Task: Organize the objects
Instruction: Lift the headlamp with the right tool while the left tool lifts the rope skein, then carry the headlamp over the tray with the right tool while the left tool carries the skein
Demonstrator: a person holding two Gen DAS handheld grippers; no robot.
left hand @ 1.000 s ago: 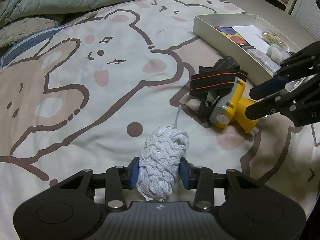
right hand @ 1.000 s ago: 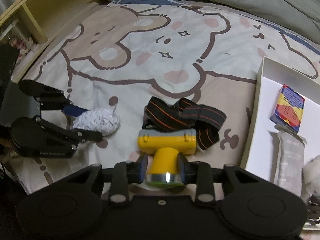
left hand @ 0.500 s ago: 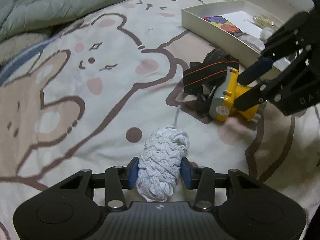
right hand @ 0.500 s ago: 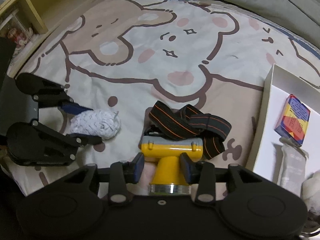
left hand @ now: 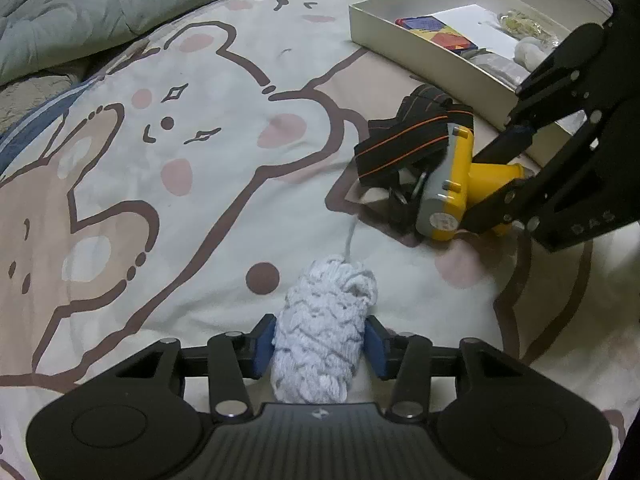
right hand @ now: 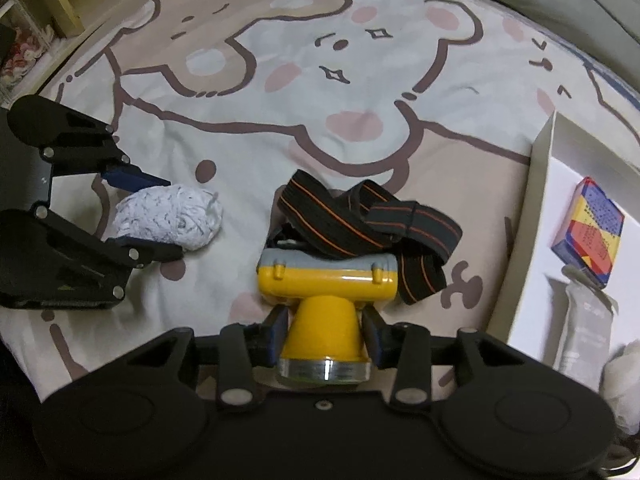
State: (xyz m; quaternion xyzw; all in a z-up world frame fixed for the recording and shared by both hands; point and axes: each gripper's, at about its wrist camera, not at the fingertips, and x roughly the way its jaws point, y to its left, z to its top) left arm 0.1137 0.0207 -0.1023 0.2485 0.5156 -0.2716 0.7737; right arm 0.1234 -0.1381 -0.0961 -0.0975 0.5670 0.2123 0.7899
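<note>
left hand-held gripper [left hand: 319, 346]: blue pads pressed on both sides of the white yarn bundle [left hand: 326, 332], holding it; also seen from the side in the right wrist view [right hand: 148, 216].
yarn bundle: lies on the bed sheet [left hand: 200, 160], loose strand trailing off its far end toward the headlamp; in the right wrist view [right hand: 170, 220] it sits left of the headlamp, apart from it.
right hand-held gripper [right hand: 325, 330]: fingers closed around the yellow cone of the headlamp [right hand: 326, 300], holding it; in the left wrist view [left hand: 494, 182] the fingers bracket the same cone from the right.
headlamp: yellow body, grey back, lens end toward the right wrist camera; rests on the sheet [left hand: 452, 188]; can't tell if lifted.
strap [right hand: 368, 224]: black elastic with orange stripes, bunched behind the headlamp, attached to it; also visible at [left hand: 404, 144].
box [left hand: 416, 48]: shallow white tray on the bed, beyond the headlamp; right of it in the right wrist view [right hand: 538, 200].
box contents: colourful card pack [right hand: 588, 236], a clear tube or sachet [right hand: 588, 328] just beside it, some white fluffy bits at the edge, too blurred to name.
quilt [left hand: 100, 8]: grey-green, bunched at the far side of the bed.
</note>
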